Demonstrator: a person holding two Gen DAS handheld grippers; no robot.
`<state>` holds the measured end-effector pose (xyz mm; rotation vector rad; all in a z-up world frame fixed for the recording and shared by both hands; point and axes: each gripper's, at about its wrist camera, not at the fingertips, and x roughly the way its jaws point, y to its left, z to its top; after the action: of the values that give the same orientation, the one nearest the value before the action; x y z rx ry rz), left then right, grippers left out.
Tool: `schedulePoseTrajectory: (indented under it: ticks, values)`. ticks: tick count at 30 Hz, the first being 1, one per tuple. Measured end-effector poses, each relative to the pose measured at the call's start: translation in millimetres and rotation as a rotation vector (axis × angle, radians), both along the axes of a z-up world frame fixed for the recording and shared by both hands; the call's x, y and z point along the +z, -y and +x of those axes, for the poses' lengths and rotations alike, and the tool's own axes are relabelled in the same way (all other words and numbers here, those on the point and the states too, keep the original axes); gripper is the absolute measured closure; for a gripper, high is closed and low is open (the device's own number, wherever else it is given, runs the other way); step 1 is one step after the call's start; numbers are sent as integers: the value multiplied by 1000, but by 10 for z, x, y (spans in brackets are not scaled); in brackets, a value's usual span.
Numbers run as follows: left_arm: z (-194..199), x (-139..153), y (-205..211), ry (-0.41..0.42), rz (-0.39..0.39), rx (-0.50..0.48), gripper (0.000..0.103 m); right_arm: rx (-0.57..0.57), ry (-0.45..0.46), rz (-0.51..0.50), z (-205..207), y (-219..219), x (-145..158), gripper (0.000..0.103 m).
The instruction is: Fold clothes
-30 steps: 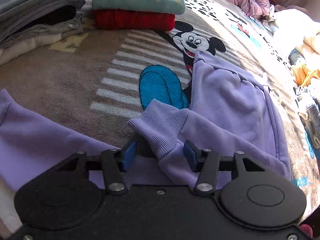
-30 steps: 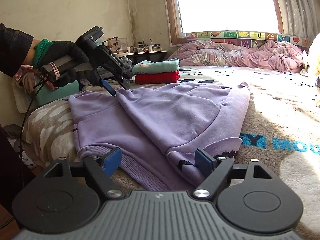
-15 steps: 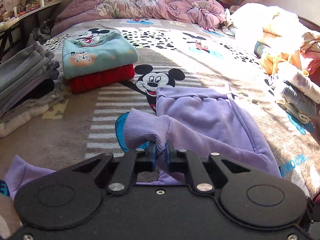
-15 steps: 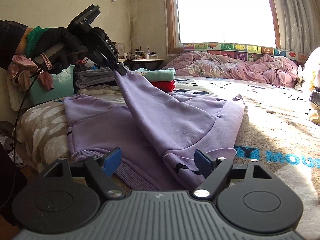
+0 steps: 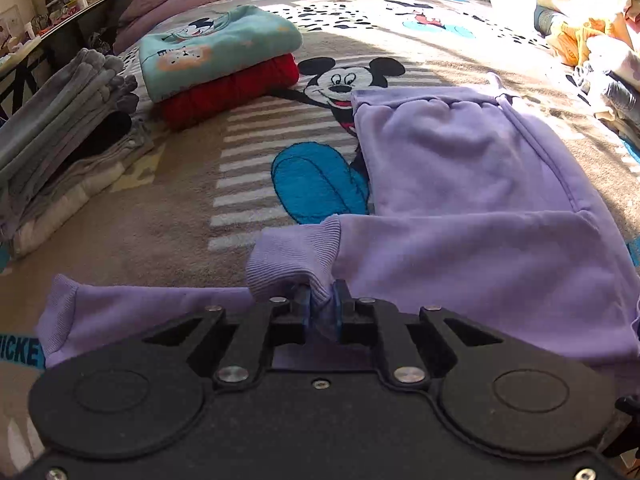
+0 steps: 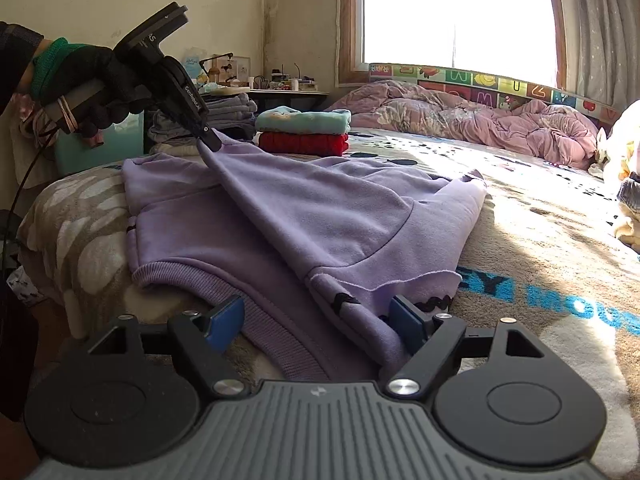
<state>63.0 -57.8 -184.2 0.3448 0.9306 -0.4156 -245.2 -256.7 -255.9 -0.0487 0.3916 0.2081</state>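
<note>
1. Left wrist: my left gripper [image 5: 320, 312] jaws are pinching the purple hoodie [image 5: 460, 184] cuff but easing open – sleeve fold in progress on the bed [image 5: 168, 216].
2. Right wrist: right gripper [image 6: 316, 320] jaws wide, closing slightly, straddling the hem, no grip – next, lay the sleeve across.

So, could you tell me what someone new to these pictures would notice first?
Most striking is the lilac hoodie spread across the Mickey Mouse blanket on the bed, with the left gripper pinching its ribbed sleeve cuff; those jaws are opening slightly with the cuff between them. The right gripper stands open over the hoodie's near edge. Behind, a folded teal top sits on a red one.
</note>
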Motion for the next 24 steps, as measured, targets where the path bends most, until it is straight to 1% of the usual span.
schedulePoseTrajectory:
  ticks: [1,2,3,5,6,7,8,9,10,12,13,14,16,17,19,22,23,24]
  values:
    - [4,6,10,11,35,-5,78,5,15,-10,-32,-14,20,27]
    - [10,62,16,35,52,0,74,13,26,-18,-60,-25,36,27]
    - [14,158,41,62,42,5,70,21,37,-27,-89,-37,53,27]
    - [20,366,101,116,11,12,70,68,-55,-13,-15,-49,-48,24]
    - [3,469,195,145,-3,-8,71,83,-50,-51,-16,-95,-83,20]
    - [-18,554,327,155,-20,-58,71,88,-44,-75,-19,-130,-78,20]
    - [-48,620,482,165,-20,-110,71,90,-44,-92,-19,-157,-65,20]
    - [-91,674,661,192,-6,-151,71,87,-42,-72,-23,-135,-38,21]
    - [-144,714,834,206,-7,-191,71,81,-43,-52,-31,-106,-7,25]
    - [-242,746,1157,191,-54,-281,71,68,-14,-35,-76,-61,74,29]
    - [-289,746,1312,184,-76,-323,74,60,12,-28,-105,-40,116,29]
    - [-336,705,1488,165,-89,-366,75,48,32,-23,-103,-26,131,29]
    - [-439,580,1855,124,-101,-451,83,21,69,-16,-80,0,145,29]
    - [-495,486,2037,103,-98,-490,83,8,88,-13,-68,13,152,29]
    - [-558,313,2290,73,-87,-536,83,-3,65,7,8,47,102,29]
    - [-549,1,2573,29,-41,-558,83,4,-8,26,124,70,-15,27]
    - [-533,-133,2641,12,1,-557,83,10,-36,30,162,71,-59,27]
    - [-514,-283,2713,-7,52,-555,84,17,-42,17,172,53,-72,24]
